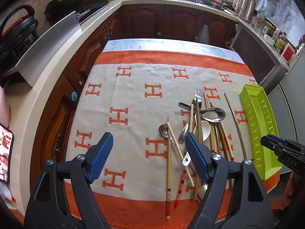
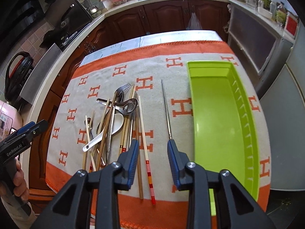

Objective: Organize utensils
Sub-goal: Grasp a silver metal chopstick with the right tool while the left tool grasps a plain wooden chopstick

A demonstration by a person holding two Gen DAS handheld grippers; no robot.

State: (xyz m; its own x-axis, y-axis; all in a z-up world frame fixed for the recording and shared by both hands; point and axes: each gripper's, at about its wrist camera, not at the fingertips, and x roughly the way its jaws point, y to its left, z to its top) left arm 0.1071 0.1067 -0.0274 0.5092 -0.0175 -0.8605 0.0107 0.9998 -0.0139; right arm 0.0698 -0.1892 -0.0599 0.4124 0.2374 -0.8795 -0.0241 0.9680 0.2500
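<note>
Utensils [image 2: 114,118] lie in a messy pile on the orange and grey cloth [image 2: 106,72]: wooden chopsticks [image 2: 142,133], a fork [image 2: 122,89], metal spoons [image 2: 129,105] and a white soup spoon [image 2: 112,127]. One thin metal stick [image 2: 166,110] lies alone between the pile and the green tray [image 2: 253,133], which sits at the cloth's right side. Your left gripper [image 1: 148,145] hangs wide open above the pile's left edge, holding nothing. Your right gripper [image 2: 152,148] is partly open with nothing in it, its right finger [image 2: 172,152] at the near tip of the metal stick.
</note>
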